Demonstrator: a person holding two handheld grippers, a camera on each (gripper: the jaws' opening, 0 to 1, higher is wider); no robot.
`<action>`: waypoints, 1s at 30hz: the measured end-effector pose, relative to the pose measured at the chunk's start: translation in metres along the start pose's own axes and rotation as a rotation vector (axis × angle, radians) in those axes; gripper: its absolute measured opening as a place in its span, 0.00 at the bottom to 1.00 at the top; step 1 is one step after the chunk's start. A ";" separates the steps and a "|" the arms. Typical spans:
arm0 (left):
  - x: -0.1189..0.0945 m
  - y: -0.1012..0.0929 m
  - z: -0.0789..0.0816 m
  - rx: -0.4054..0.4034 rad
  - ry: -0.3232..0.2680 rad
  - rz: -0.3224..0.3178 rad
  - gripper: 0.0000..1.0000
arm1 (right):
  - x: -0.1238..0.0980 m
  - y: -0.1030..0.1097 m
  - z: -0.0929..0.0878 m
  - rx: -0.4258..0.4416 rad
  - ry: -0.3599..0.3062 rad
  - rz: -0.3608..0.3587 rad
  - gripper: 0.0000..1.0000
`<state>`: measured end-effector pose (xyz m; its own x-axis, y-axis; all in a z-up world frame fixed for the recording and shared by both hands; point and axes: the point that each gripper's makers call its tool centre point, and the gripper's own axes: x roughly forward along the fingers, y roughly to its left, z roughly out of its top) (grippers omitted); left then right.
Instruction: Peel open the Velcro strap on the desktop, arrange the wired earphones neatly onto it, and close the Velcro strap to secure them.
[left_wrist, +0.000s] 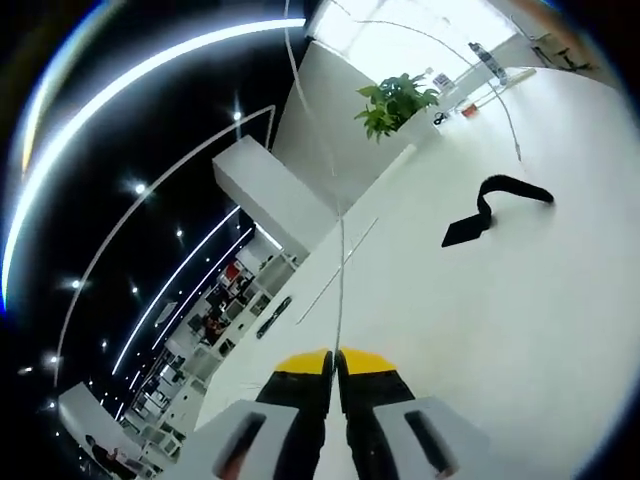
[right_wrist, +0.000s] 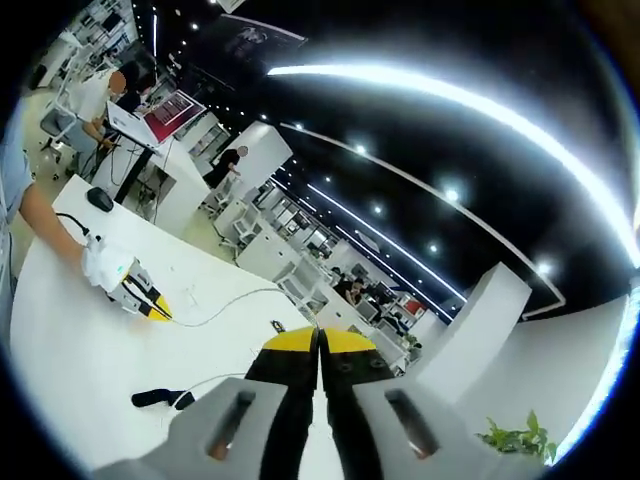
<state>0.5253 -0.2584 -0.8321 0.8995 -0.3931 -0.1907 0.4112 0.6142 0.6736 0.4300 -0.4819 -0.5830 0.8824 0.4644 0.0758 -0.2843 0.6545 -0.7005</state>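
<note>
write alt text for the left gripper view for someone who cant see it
The left gripper, yellow-tipped jaws shut on a thin white earphone cable, is held above a white desk. The cable runs up and away from the jaws. Farther off on the desk lies the black Velcro strap, partly curled up, with a green potted plant beyond it.

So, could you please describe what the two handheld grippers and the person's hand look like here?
Each gripper has two light grey jaws with dark slots, black inner faces and yellow tips: the left gripper in its own view, the right gripper likewise. In the right gripper view, the hand holding the left gripper wears a white glove.
</note>
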 end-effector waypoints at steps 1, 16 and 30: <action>0.000 0.001 0.000 0.003 0.001 0.001 0.06 | -0.001 0.000 -0.003 0.002 0.003 -0.005 0.03; 0.000 0.011 -0.010 0.011 0.030 0.038 0.06 | -0.006 -0.011 -0.010 0.051 0.029 -0.088 0.03; -0.013 0.029 0.008 -0.102 -0.019 0.036 0.07 | -0.027 -0.066 -0.042 0.108 0.051 -0.148 0.03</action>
<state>0.5239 -0.2411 -0.8046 0.9115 -0.3815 -0.1535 0.3922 0.6943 0.6034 0.4407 -0.5631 -0.5686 0.9345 0.3297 0.1342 -0.1866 0.7749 -0.6039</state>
